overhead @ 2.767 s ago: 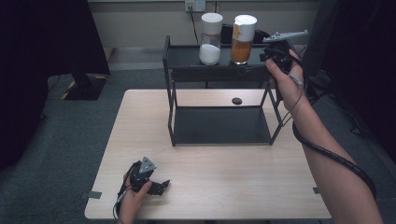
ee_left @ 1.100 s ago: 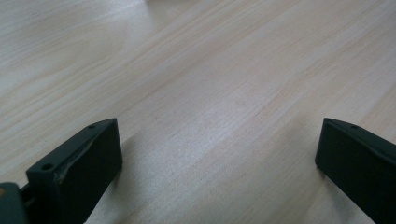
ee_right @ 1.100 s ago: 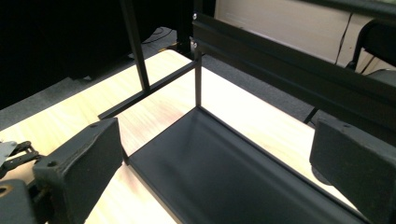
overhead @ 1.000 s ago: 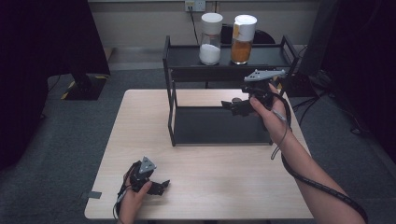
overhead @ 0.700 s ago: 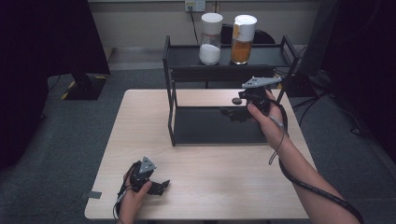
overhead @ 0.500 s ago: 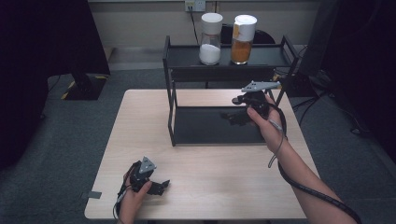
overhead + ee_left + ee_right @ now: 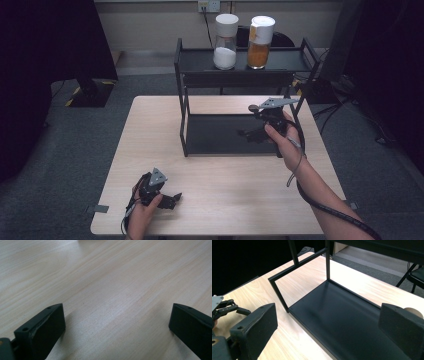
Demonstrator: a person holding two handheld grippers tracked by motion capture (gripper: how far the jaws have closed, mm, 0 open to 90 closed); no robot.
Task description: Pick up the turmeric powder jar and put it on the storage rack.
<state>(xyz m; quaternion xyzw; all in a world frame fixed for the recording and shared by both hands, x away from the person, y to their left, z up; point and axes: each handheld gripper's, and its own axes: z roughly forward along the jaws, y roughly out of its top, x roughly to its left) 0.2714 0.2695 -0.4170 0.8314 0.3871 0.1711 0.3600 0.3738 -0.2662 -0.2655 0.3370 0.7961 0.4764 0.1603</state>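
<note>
Jaws of the right gripper (image 7: 252,135) stood wide apart with nothing between them; directly below and ahead of them lay the bare lower shelf (image 7: 352,322) of the black rack (image 7: 182,100), its front edge running beneath the jaws and its near corner post rising ahead of the left-hand jaw; just behind the right-hand jaw a small tan round thing (image 7: 412,311) peeked out, too hidden to name. Beyond the shelf, off past the left-hand jaw, the left gripper (image 7: 175,200) rested low over the table (image 7: 112,277), its own jaws equally spread and empty, only bare wood between them. Well above the right jaws, on the top shelf (image 7: 280,60), stood a white-filled jar (image 7: 225,42) and an orange-filled jar (image 7: 260,42), upright and close beside each other. The step looked to be the right gripper working at the lower shelf with nothing yet in its grasp; to do it well, the jaws probably wanted to be kept spread and level with the shelf floor; the wrist was best kept clear of the rack's frame on either side of the jaws, since a knock there could shake the jars overhead; any approach seemed safest slow and straight, with the left gripper left parked where it lay.
</note>
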